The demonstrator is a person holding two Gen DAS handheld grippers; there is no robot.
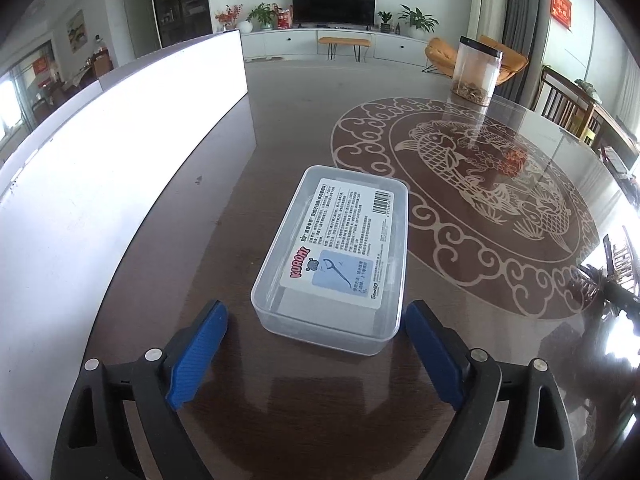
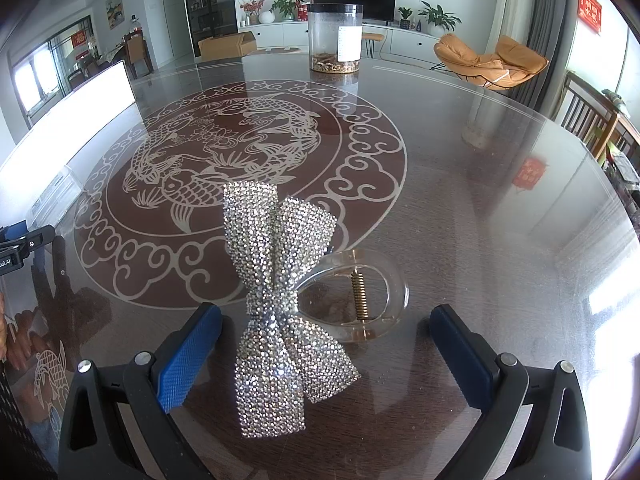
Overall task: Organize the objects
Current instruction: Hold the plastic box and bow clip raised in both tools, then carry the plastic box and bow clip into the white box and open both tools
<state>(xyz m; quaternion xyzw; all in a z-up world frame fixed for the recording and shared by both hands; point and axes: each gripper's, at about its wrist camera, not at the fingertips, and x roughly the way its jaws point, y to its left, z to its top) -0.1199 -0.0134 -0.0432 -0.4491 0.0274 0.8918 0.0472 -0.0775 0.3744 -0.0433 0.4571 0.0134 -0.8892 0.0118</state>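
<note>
Both grippers poised over the table, nothing held yet.

The left gripper (image 1: 316, 354) has its blue pads spread wide, the clear floss-pick box (image 1: 334, 258) lying flat just ahead of them, near the white bin (image 1: 120, 152). The right gripper (image 2: 326, 354) stands equally wide around a rhinestone bow hair clip (image 2: 280, 304), untouched. I'd judge it the approach stage; next, either must close squarely on its item.

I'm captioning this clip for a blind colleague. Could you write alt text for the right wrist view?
A rhinestone bow hair clip with a clear plastic claw lies on a glossy table, between the open blue fingers of the right gripper, untouched. Farther back, a clear jar stands beyond a carved fish design.
</note>
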